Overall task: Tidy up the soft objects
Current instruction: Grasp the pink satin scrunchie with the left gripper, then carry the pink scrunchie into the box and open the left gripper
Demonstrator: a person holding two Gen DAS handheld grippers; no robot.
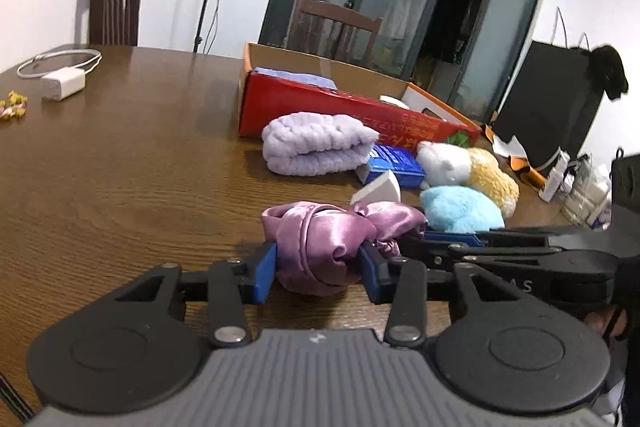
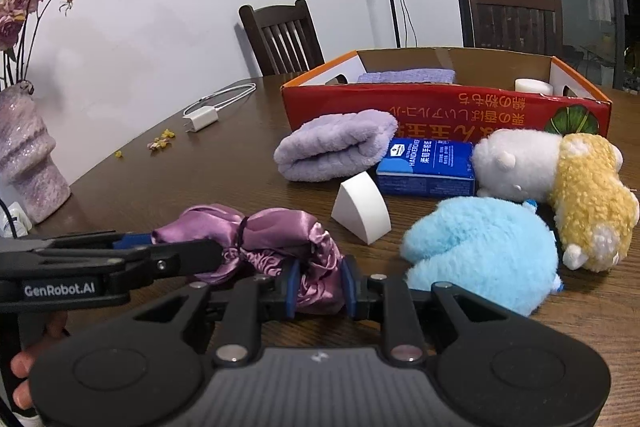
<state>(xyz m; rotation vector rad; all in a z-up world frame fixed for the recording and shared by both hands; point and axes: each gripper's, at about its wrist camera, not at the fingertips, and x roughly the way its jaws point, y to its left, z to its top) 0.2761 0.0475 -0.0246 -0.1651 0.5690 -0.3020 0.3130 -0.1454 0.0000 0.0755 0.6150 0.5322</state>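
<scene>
A pink satin cloth (image 1: 332, 239) lies bunched on the wooden table (image 1: 120, 167). My left gripper (image 1: 318, 273) is shut on one end of it. My right gripper (image 2: 319, 287) is shut on the other end of the satin cloth (image 2: 276, 243). Behind it lie a folded lilac towel (image 2: 336, 149), a white wedge sponge (image 2: 362, 213), a blue tissue pack (image 2: 426, 167), a blue plush (image 2: 480, 253) and a white-and-yellow plush (image 2: 560, 183). A red cardboard box (image 2: 440, 107) behind them holds a lilac cloth (image 2: 406, 75) and a white round sponge (image 2: 532, 85).
A white charger with cable (image 2: 202, 119) and yellow crumbs (image 2: 162, 141) lie on the left of the table. A pink vase with dried roses (image 2: 28, 163) stands at the left edge. Dark chairs (image 2: 282, 37) stand behind the table. A black bag (image 1: 552, 107) sits far right.
</scene>
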